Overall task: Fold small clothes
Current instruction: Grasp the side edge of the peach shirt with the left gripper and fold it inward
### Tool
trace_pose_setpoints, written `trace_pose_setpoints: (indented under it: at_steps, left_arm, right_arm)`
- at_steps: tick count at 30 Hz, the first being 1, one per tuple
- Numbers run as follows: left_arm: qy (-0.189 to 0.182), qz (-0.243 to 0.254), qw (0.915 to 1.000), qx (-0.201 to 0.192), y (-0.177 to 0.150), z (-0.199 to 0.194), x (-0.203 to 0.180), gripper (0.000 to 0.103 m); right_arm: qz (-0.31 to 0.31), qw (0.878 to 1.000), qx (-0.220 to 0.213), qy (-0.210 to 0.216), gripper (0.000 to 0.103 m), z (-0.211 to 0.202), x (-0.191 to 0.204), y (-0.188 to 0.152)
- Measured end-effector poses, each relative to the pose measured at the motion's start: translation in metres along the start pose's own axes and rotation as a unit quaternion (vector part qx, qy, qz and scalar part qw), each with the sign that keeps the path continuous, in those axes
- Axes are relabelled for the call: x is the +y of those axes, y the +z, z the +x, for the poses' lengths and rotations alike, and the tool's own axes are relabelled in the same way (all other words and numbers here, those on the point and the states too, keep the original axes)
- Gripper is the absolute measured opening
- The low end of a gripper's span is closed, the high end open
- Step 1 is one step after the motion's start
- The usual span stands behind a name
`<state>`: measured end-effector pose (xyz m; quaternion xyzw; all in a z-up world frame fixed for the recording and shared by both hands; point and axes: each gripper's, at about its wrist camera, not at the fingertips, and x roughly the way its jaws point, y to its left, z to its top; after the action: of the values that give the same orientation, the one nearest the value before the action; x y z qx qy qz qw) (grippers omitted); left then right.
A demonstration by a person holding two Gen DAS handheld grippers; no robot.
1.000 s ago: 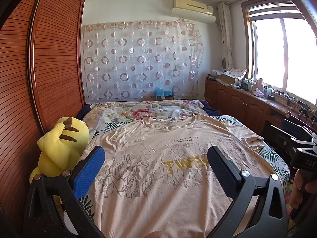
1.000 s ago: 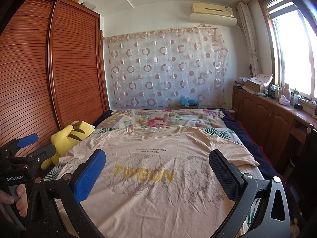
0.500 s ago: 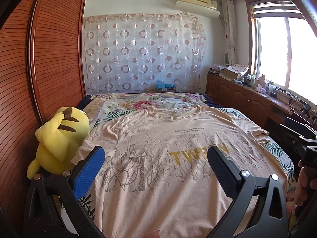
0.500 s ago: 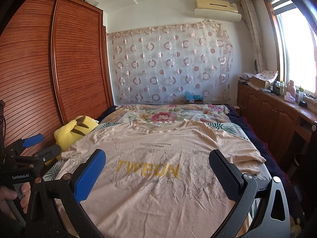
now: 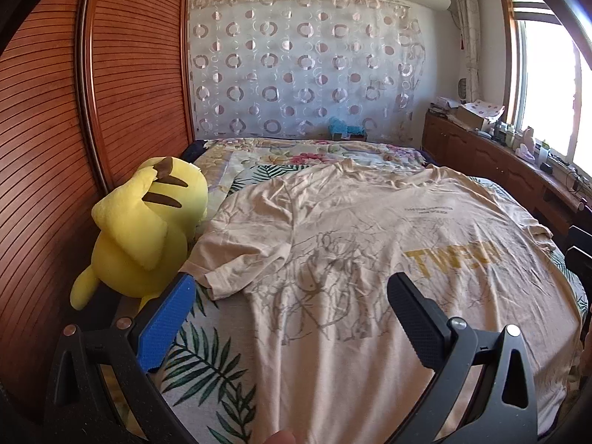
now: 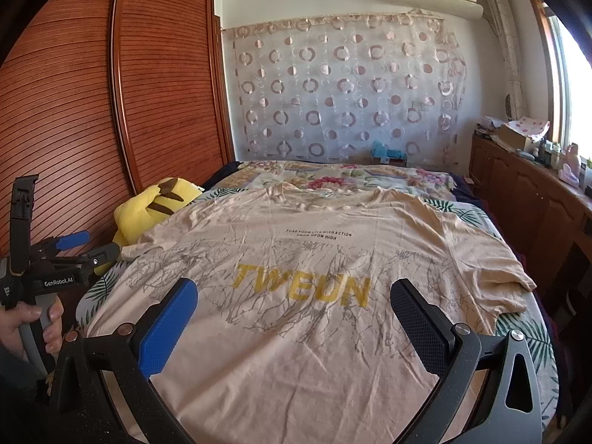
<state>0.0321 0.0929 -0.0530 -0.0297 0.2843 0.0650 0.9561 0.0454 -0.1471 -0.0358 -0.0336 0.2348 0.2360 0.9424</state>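
While both jaws stand wide and empty, the peach printed cotton T-shirt lies flat ahead, collar farthest; its left sleeve sits just beyond the left gripper, nearer than the right gripper.

Left gripper hovers wide apart over the T-shirt (yellow plush beside).

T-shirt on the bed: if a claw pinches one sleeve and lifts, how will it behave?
The T-shirt will likely drape and sag: it lies creased and limp, so it is thin, floppy fabric. Probably light, so one sleeve should lift easily. It may drag across the leaf-print sheet, bunching rather than sliding flat.
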Motion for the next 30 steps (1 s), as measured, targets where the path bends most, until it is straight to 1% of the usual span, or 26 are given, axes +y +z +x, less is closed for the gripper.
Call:
trace_pose_setpoints:
  at_steps: [7, 8, 11, 13, 14, 15, 18, 20, 22, 23, 25, 26, 27, 28, 29, 30]
  left_arm:
    - [-0.01, -0.024, 0.999, 0.037, -0.002, 0.033, 0.047, 0.103]
    - [-0.011, -0.027, 0.9987, 0.043, -0.001, 0.037, 0.053, 0.102]
    - [-0.021, -0.034, 0.9977, 0.054, 0.003, 0.048, 0.069, 0.093]
    - [-0.027, -0.046, 0.9963, 0.067, 0.006, 0.059, 0.078, 0.084]
    - [-0.029, -0.05, 0.9954, 0.076, 0.008, 0.067, 0.082, 0.076]
    - [-0.033, -0.052, 0.9944, 0.086, 0.009, 0.075, 0.085, 0.074]
    - [-0.034, -0.063, 0.9905, 0.117, 0.013, 0.101, 0.097, 0.068]
    - [-0.029, -0.07, 0.9871, 0.142, 0.015, 0.122, 0.105, 0.068]
    - [-0.029, -0.08, 0.982, 0.169, 0.016, 0.141, 0.115, 0.067]
    - [-0.029, -0.083, 0.9797, 0.18, 0.015, 0.147, 0.118, 0.064]
    - [-0.057, -0.1, 0.9748, 0.191, 0.017, 0.156, 0.125, 0.061]
    - [-0.07, -0.109, 0.9724, 0.194, 0.017, 0.158, 0.127, 0.054]
    - [-0.086, -0.12, 0.969, 0.198, 0.018, 0.16, 0.13, 0.044]
    - [-0.102, -0.128, 0.9657, 0.202, 0.019, 0.161, 0.131, 0.039]
    - [-0.109, -0.127, 0.965, 0.202, 0.02, 0.161, 0.13, 0.03]
    - [-0.109, -0.117, 0.9665, 0.201, 0.022, 0.16, 0.127, 0.023]
  right_arm:
    - [-0.019, 0.999, 0.045, 0.006, 0.103, 0.037, -0.009, 0.008]
    - [-0.02, 0.998, 0.051, 0.008, 0.103, 0.041, -0.008, 0.008]
    - [-0.02, 0.997, 0.073, 0.024, 0.103, 0.055, -0.011, 0.008]
    - [-0.022, 0.995, 0.089, 0.038, 0.103, 0.061, -0.015, 0.009]
    - [-0.024, 0.995, 0.093, 0.039, 0.103, 0.064, -0.016, 0.008]
    - [-0.029, 0.994, 0.097, 0.039, 0.102, 0.065, -0.017, 0.01]
    - [-0.042, 0.993, 0.105, 0.042, 0.102, 0.066, -0.02, 0.015]
    - [-0.051, 0.992, 0.105, 0.044, 0.102, 0.068, -0.019, 0.021]
    - [-0.064, 0.992, 0.102, 0.046, 0.102, 0.07, -0.017, 0.026]
    - [-0.068, 0.991, 0.102, 0.046, 0.102, 0.07, -0.016, 0.026]
    - [-0.077, 0.991, 0.1, 0.044, 0.102, 0.072, -0.016, 0.025]
    - [-0.081, 0.991, 0.1, 0.043, 0.102, 0.073, -0.014, 0.024]
    - [-0.084, 0.991, 0.1, 0.042, 0.102, 0.074, -0.013, 0.023]
    - [-0.086, 0.99, 0.1, 0.039, 0.102, 0.076, -0.011, 0.022]
    - [-0.09, 0.991, 0.097, 0.031, 0.102, 0.077, -0.009, 0.022]
    - [-0.097, 0.991, 0.093, 0.025, 0.102, 0.076, -0.006, 0.022]
